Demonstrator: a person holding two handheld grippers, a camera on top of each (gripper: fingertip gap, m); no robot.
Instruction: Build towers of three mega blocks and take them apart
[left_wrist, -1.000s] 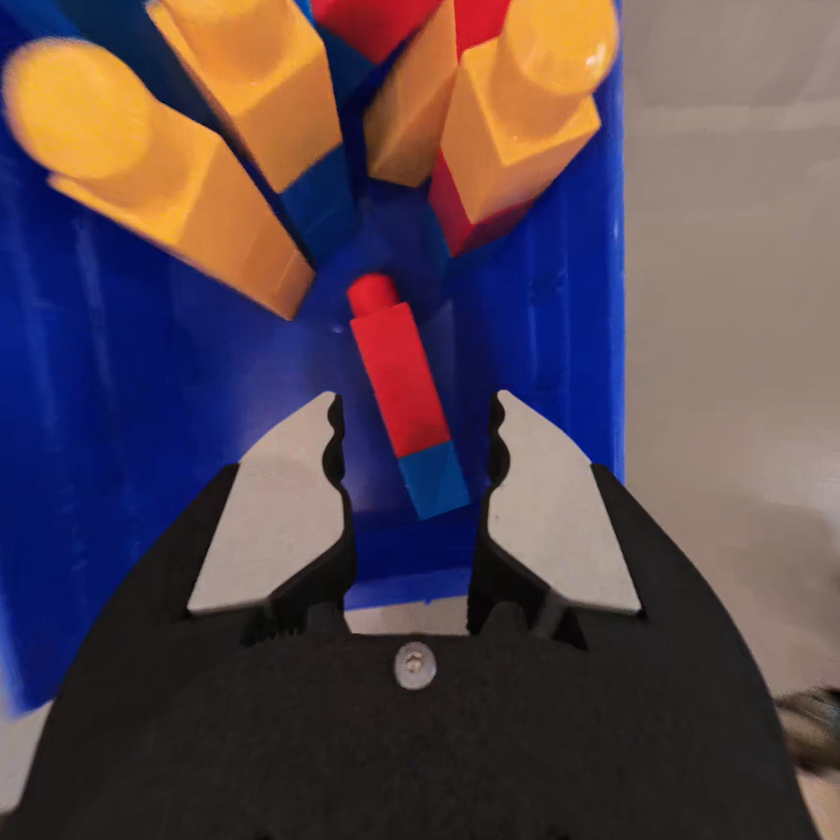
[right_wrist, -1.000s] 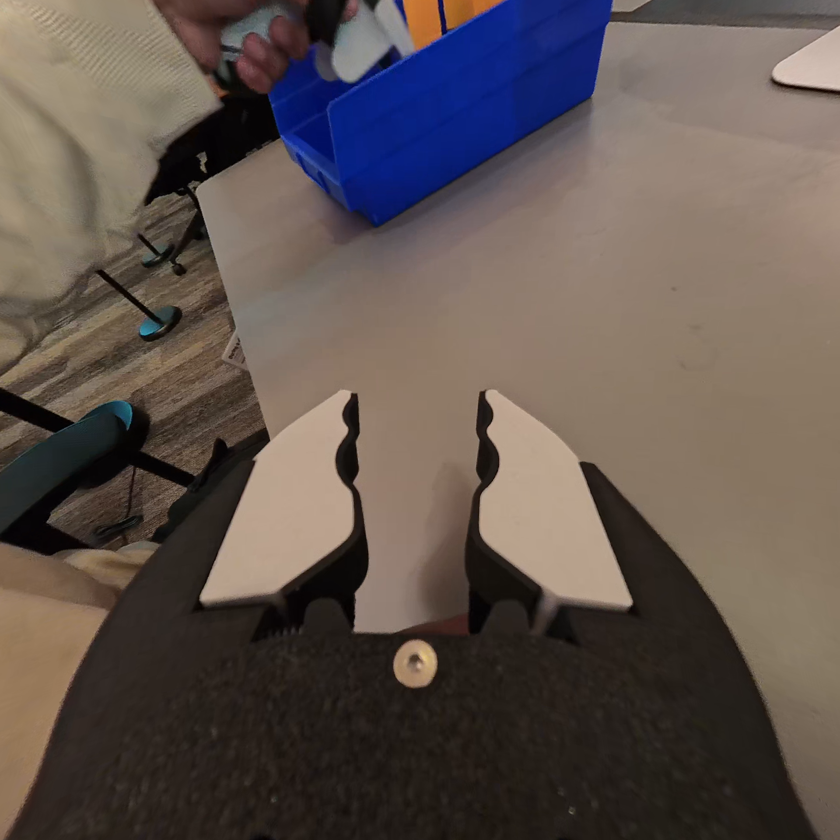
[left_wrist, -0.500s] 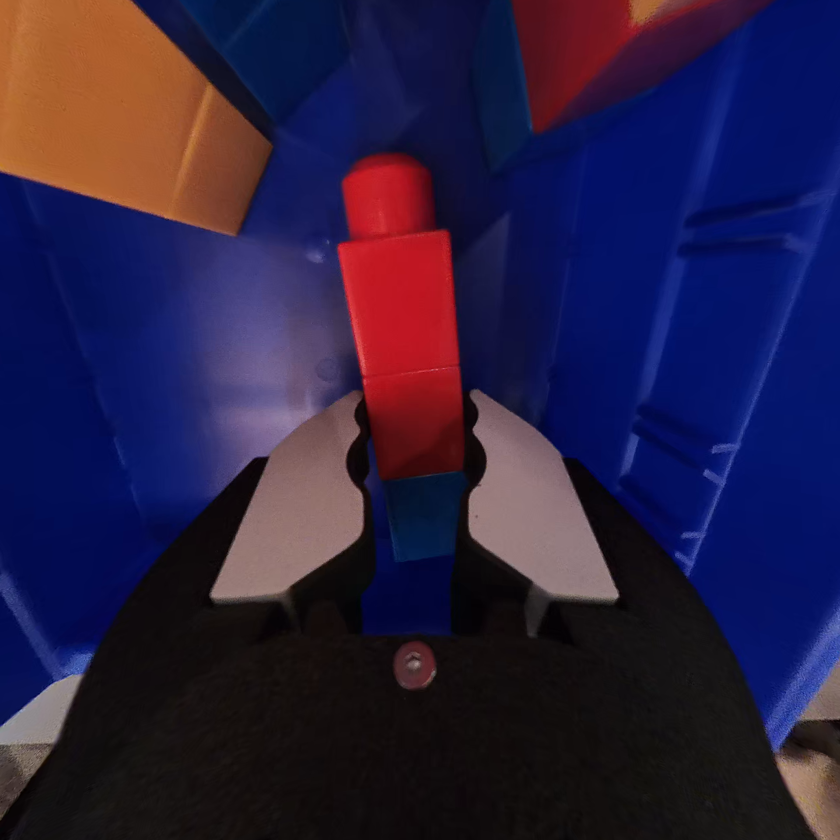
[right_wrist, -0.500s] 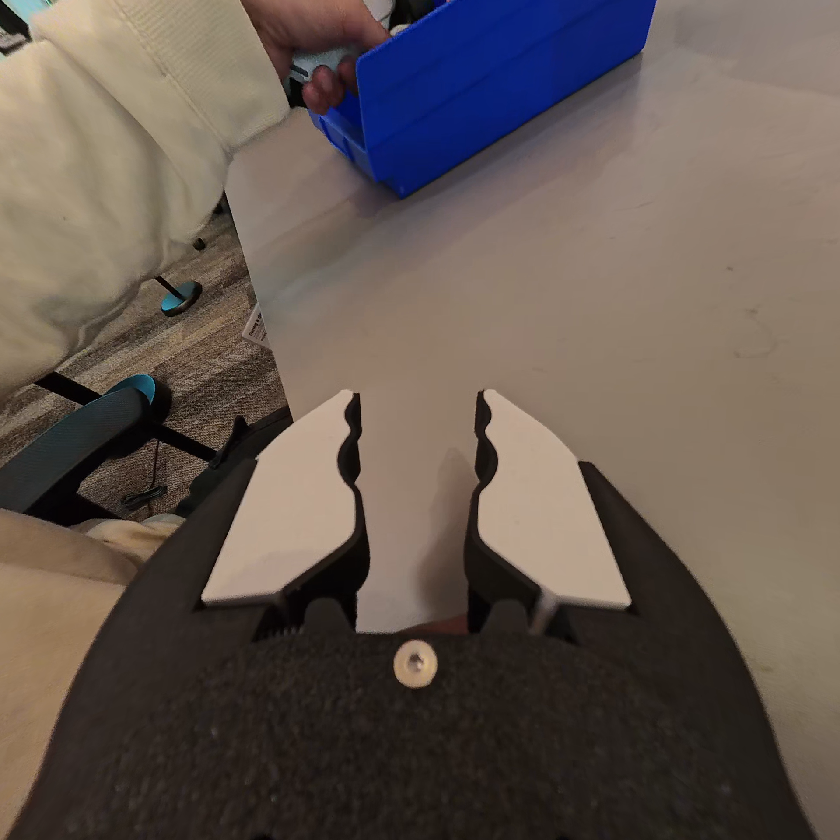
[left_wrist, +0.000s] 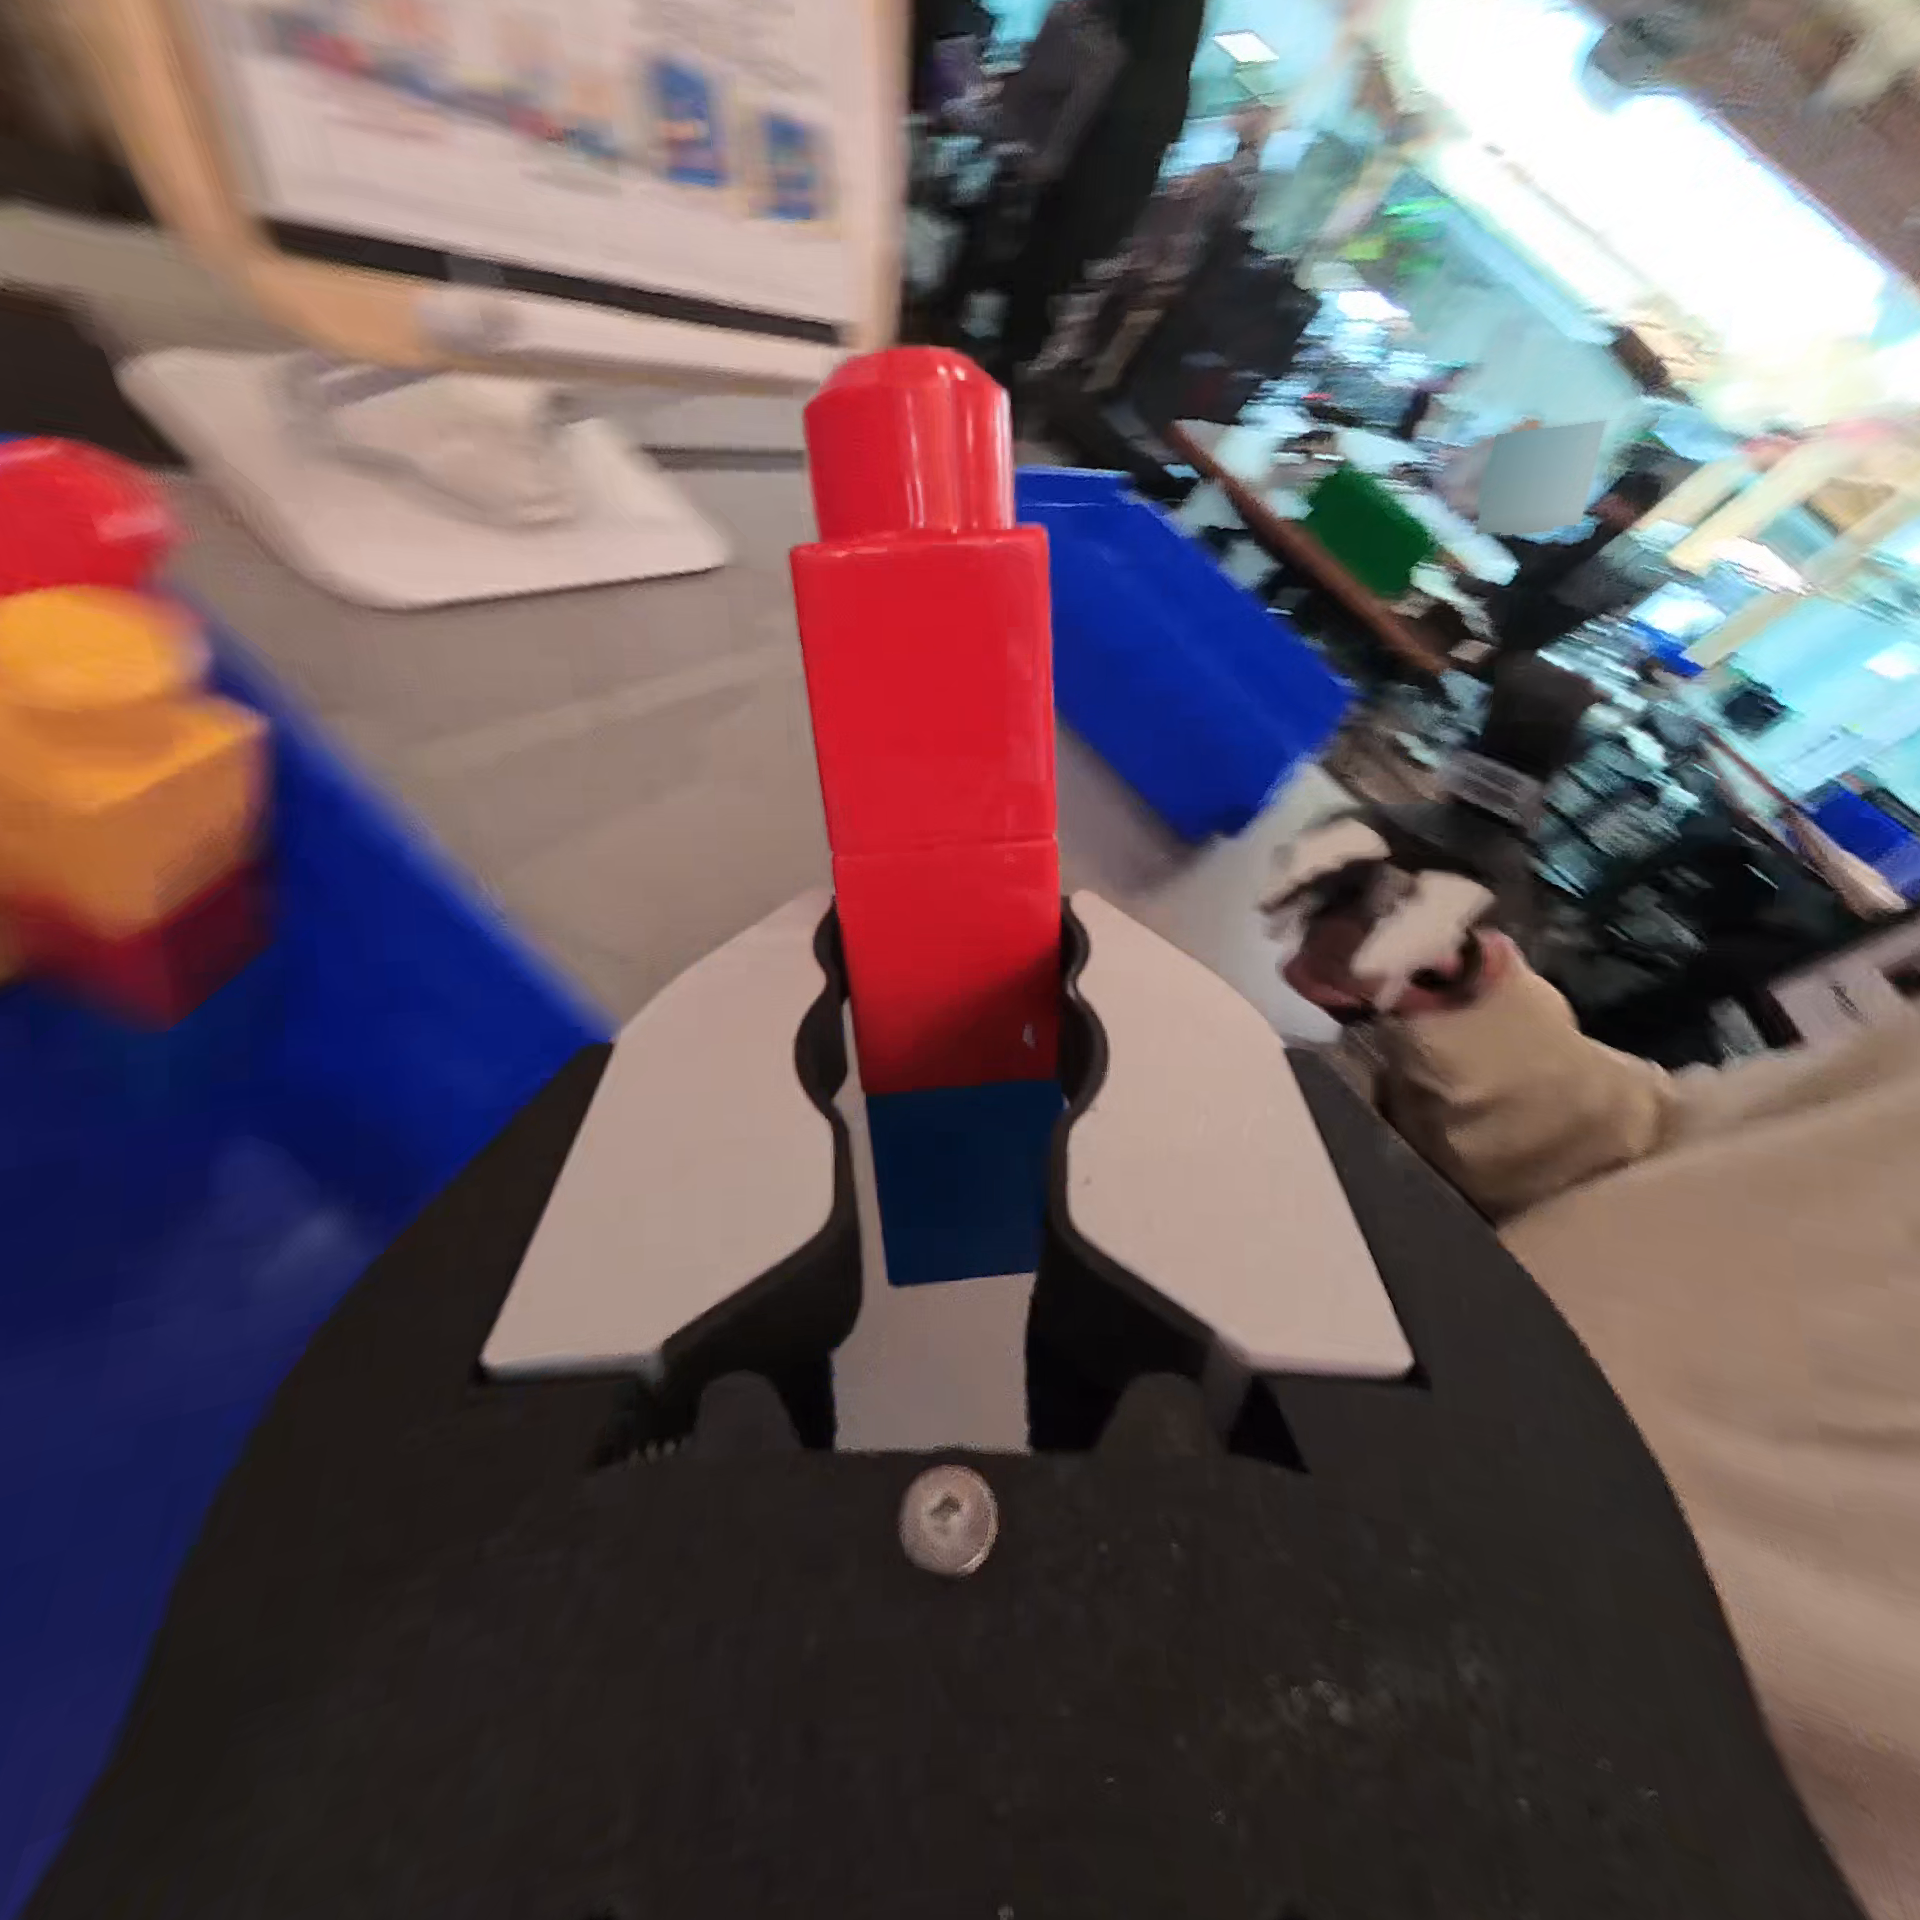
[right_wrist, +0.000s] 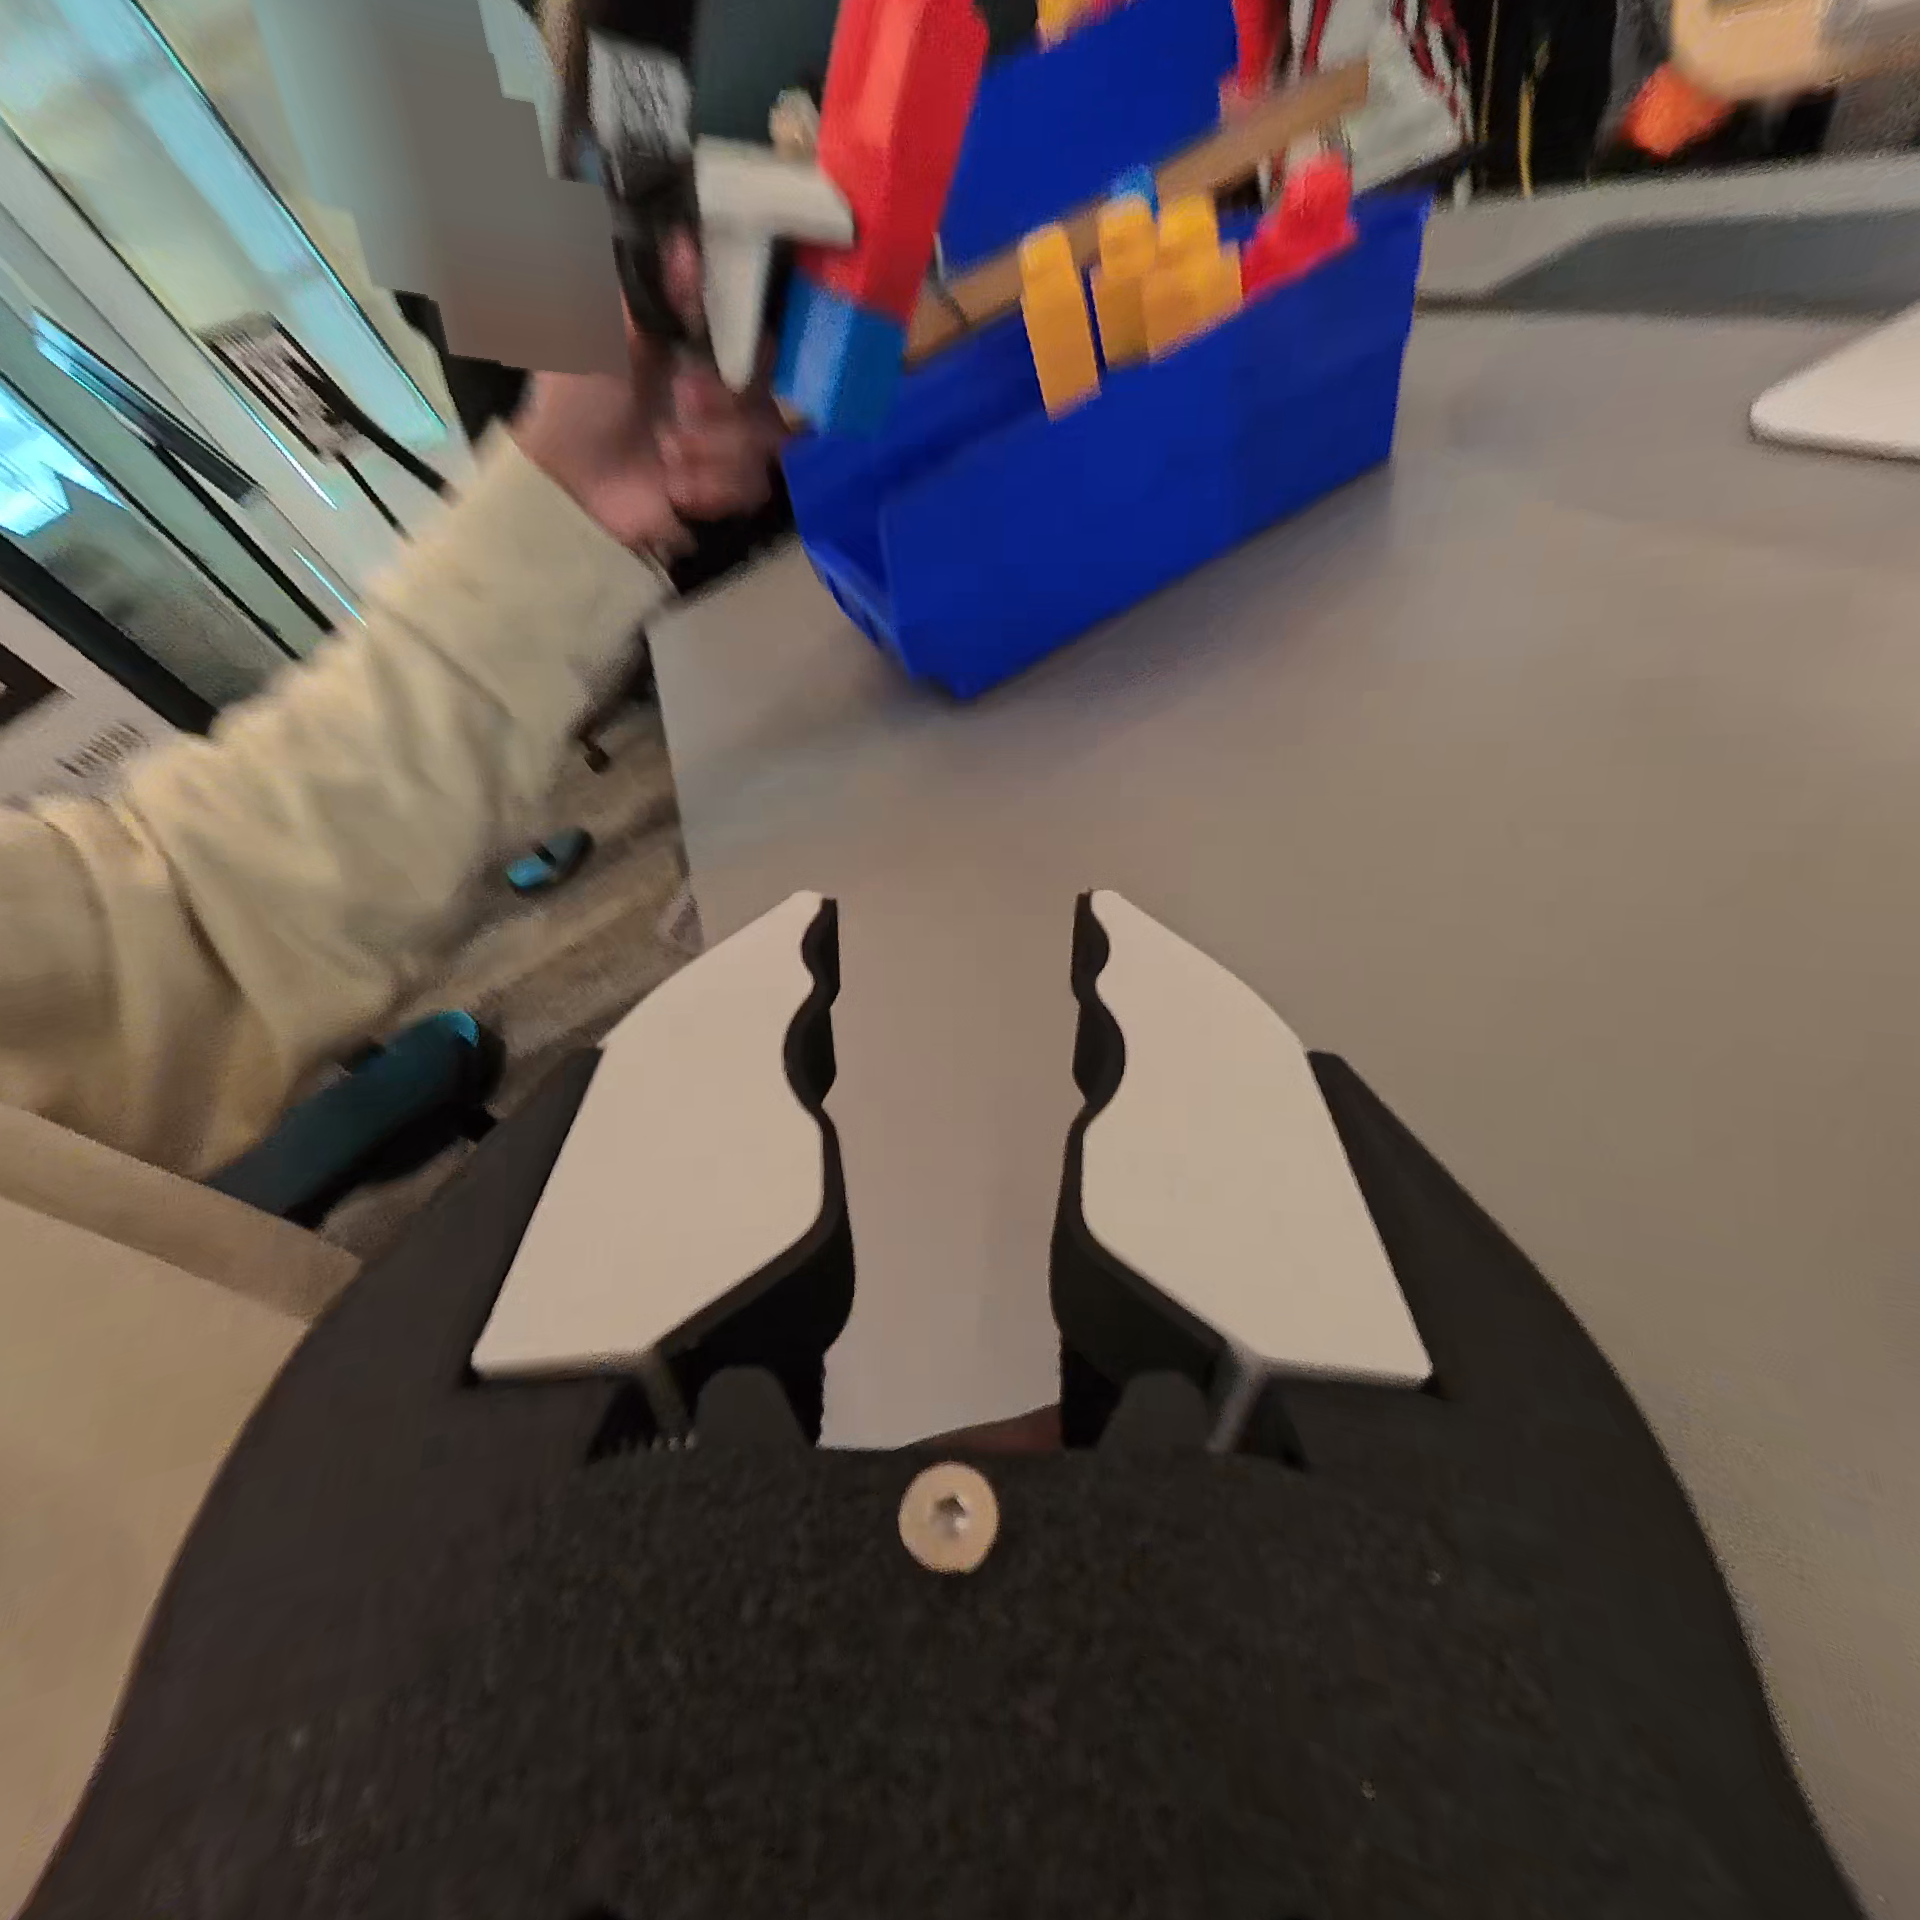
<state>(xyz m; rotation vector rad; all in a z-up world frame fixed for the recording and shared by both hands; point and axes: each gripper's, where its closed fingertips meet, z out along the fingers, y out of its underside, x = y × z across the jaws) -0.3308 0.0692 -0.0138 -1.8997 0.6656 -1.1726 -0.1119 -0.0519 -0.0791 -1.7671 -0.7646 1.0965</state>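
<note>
My left gripper (left_wrist: 948, 997) is shut on a tower of three mega blocks (left_wrist: 935, 790), two red over one blue, and holds it up in the air beside the blue bin (left_wrist: 208, 1091). Both pads press on the lower red block. The right wrist view shows the same tower (right_wrist: 883, 187) held above the blue bin (right_wrist: 1091, 520) at the table's far left. My right gripper (right_wrist: 954, 935) is open and empty over the grey table (right_wrist: 1455, 831).
Several yellow and red block towers (right_wrist: 1132, 281) stand in the bin. A second blue bin (left_wrist: 1174, 665) lies farther off. A white monitor base (right_wrist: 1849, 405) is at the table's right. A person's cream sleeve (right_wrist: 260, 831) reaches in from the left, past the table edge.
My left gripper closed on the red and blue tower inside the bin and lifted it out into the air. My right gripper stayed open over the table and narrowed slightly.
</note>
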